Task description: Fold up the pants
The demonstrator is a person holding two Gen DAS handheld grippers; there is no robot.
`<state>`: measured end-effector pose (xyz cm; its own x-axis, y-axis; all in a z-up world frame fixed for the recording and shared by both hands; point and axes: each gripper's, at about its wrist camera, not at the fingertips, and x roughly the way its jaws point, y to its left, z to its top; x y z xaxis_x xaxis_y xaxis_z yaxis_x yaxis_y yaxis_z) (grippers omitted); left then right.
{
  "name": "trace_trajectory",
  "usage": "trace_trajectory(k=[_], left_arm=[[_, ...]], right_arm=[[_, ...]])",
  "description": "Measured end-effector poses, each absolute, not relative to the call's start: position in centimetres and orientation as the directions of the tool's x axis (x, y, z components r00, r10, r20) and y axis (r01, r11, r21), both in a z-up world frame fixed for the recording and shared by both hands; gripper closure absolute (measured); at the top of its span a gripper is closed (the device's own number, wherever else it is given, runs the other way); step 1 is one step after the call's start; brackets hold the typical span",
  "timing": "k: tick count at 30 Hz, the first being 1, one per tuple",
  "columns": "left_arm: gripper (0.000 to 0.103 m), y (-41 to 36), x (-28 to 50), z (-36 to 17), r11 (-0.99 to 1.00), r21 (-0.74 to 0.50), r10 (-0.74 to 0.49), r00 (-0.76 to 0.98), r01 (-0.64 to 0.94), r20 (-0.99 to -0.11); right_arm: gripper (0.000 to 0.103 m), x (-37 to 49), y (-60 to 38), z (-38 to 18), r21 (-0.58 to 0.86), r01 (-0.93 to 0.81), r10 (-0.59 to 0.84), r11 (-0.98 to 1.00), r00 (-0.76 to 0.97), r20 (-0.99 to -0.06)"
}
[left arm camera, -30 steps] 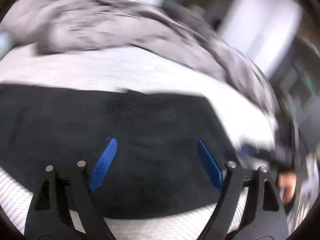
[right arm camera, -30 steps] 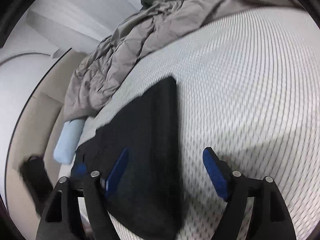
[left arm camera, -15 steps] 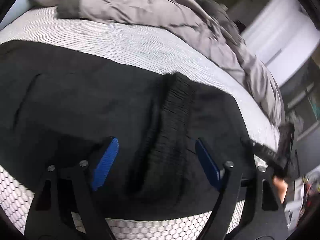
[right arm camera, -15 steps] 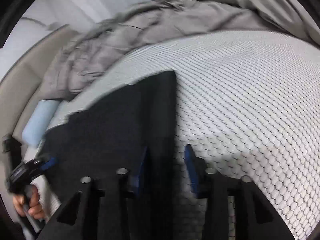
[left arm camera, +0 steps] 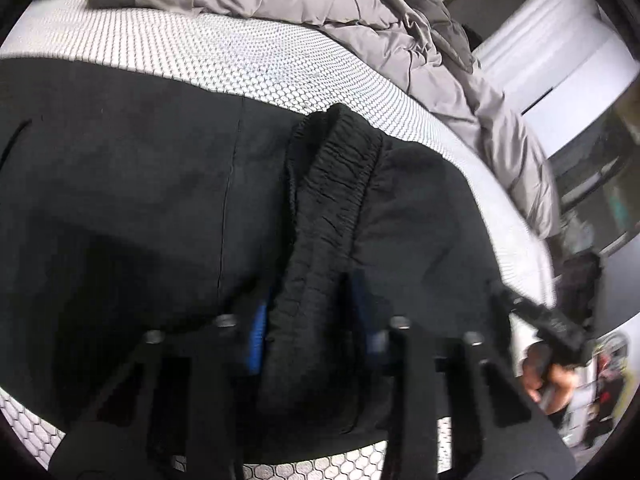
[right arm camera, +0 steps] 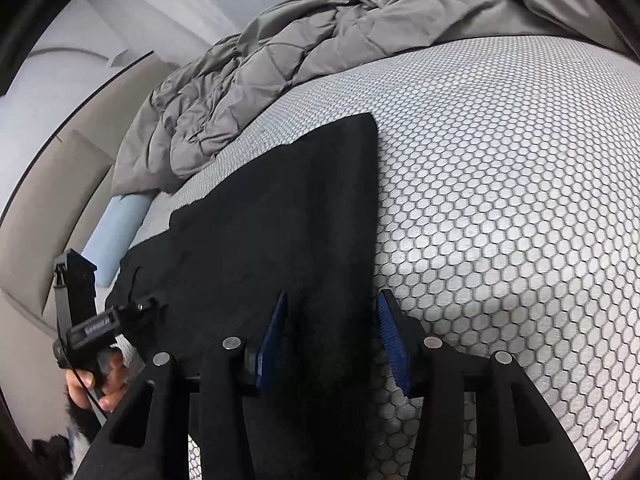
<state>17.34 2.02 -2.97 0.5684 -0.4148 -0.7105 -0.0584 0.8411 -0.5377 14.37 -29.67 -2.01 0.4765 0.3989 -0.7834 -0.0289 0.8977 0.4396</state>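
Note:
Black pants (left arm camera: 120, 184) lie flat on a white honeycomb-patterned mattress (left arm camera: 248, 56). Their gathered elastic waistband (left arm camera: 332, 196) is bunched into a ridge that runs between my left gripper's (left arm camera: 310, 330) blue pads, which have closed in on it. In the right wrist view the pants (right arm camera: 280, 208) stretch away, and my right gripper (right arm camera: 332, 340) straddles their near right edge with its blue pads narrowed around the cloth. The left gripper (right arm camera: 86, 328) and the hand holding it show at the left of that view; the right gripper (left arm camera: 548, 328) shows at the right of the left wrist view.
A rumpled grey quilt (left arm camera: 320, 4) is heaped along the far side of the mattress, also in the right wrist view (right arm camera: 280, 52). A pale blue bolster (right arm camera: 116, 232) lies at the head by a beige headboard (right arm camera: 48, 184). White wall and dark furniture stand at the right (left arm camera: 580, 80).
Both grippers have dropped onto the pants and narrowed from wide open. The left one now pinches the bunched waistband; the right one has closed in on the pants' near edge.

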Motion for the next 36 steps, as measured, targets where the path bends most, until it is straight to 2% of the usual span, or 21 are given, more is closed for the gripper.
trace_trajectory(k=[1,5,8,13,15,18,22,24,26,28,30,33,36], left_arm=[[0.084,2.2,17.2,-2.8,0.837,-0.543,-0.411,0.582,-0.062,-0.701],[0.092,2.2,16.0,-0.8,0.847,-0.53,-0.392,0.638,-0.031,-0.663],[0.093,1.9,14.9,1.0,0.868,-0.496,-0.383,0.66,0.018,-0.646],[0.092,1.8,14.9,0.3,0.92,-0.391,-0.3,0.608,-0.019,-0.735],[0.086,2.0,15.3,-0.7,0.921,-0.384,-0.281,0.58,-0.06,-0.764],[0.083,2.4,15.4,-1.0,0.906,-0.411,-0.286,0.576,-0.096,-0.765],[0.08,2.4,13.9,1.9,0.927,-0.365,-0.215,0.672,-0.088,-0.708],[0.061,1.5,12.9,3.4,0.941,-0.336,-0.206,0.729,-0.035,-0.653],[0.055,-0.6,12.5,4.1,0.939,-0.333,-0.288,0.736,0.09,-0.613],[0.052,-3.1,12.6,3.7,0.929,-0.313,-0.359,0.692,0.198,-0.626],[0.05,-6.0,13.2,2.3,0.912,-0.288,-0.409,0.611,0.291,-0.677],[0.05,-8.1,14.3,-0.4,0.92,-0.239,-0.375,0.524,0.309,-0.765],[0.05,-7.8,14.0,-1.1,0.934,-0.168,-0.32,0.526,0.317,-0.788]], right_arm=[[0.056,14.9,-29.3,-2.4,0.442,-0.029,0.404,0.896,0.466,-0.787],[0.056,15.6,-28.1,-3.2,0.411,-0.054,0.389,0.91,0.451,-0.803],[0.053,15.9,-27.7,-3.4,0.401,-0.066,0.387,0.914,0.446,-0.807],[0.043,17.1,-27.4,-3.9,0.423,-0.085,0.416,0.902,0.435,-0.799],[0.039,17.2,-27.5,-3.5,0.43,-0.082,0.42,0.899,0.445,-0.791],[0.038,16.1,-28.7,-1.7,0.385,-0.042,0.348,0.922,0.522,-0.778],[0.038,13.0,-28.8,1.8,0.361,-0.135,0.364,0.923,0.612,-0.702],[0.038,11.5,-27.2,2.8,0.305,-0.225,0.378,0.925,0.622,-0.686],[0.038,11.4,-25.1,2.5,0.276,-0.281,0.392,0.919,0.585,-0.711],[0.038,11.6,-23.4,1.6,0.267,-0.315,0.404,0.911,0.545,-0.735],[0.038,12.2,-21.4,0.3,0.238,-0.335,0.388,0.912,0.51,-0.768],[0.038,13.2,-18.8,-1.8,0.202,-0.389,0.372,0.899,0.435,-0.82],[0.04,13.4,-18.4,-2.5,0.1,-0.426,0.3,0.899,0.433,-0.85]])
